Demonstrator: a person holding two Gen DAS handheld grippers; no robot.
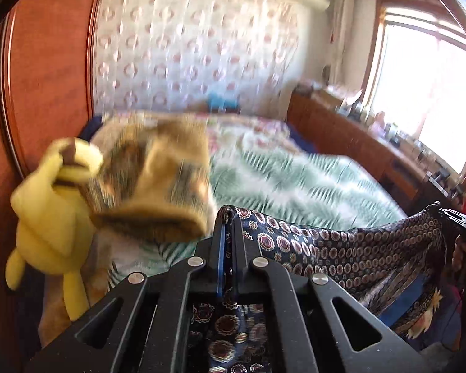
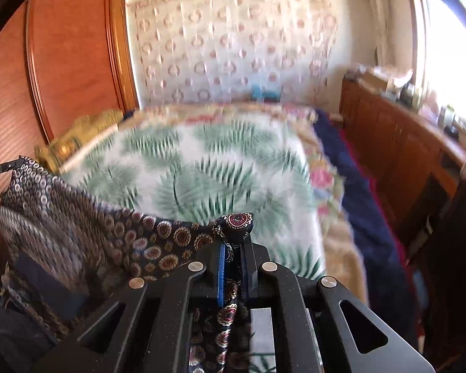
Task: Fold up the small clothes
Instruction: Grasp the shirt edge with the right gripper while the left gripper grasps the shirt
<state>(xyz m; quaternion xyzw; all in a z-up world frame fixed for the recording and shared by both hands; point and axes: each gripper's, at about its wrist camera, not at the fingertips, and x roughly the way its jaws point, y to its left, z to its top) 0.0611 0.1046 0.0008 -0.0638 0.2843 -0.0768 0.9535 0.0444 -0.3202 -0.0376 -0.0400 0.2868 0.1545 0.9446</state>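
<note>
Each gripper, left gripper (image 1: 230, 217) and right gripper (image 2: 234, 227), is clamped on a cloth (image 1: 341, 242) corner; keep the edge tight and level above the bed (image 2: 217, 161).

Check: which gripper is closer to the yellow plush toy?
Left. The yellow plush toy sits just beside the left gripper; the right gripper holds the patterned cloth's far corner.

The bed (image 2: 332, 248) carries a palm-leaf spread (image 2: 220, 168) across its middle — at three o'clock a floral quilt (image 2: 323, 177) edges it, then a navy blanket (image 2: 366, 217); at ten o'clock a yellow plush toy (image 1: 46, 217) sits.
</note>
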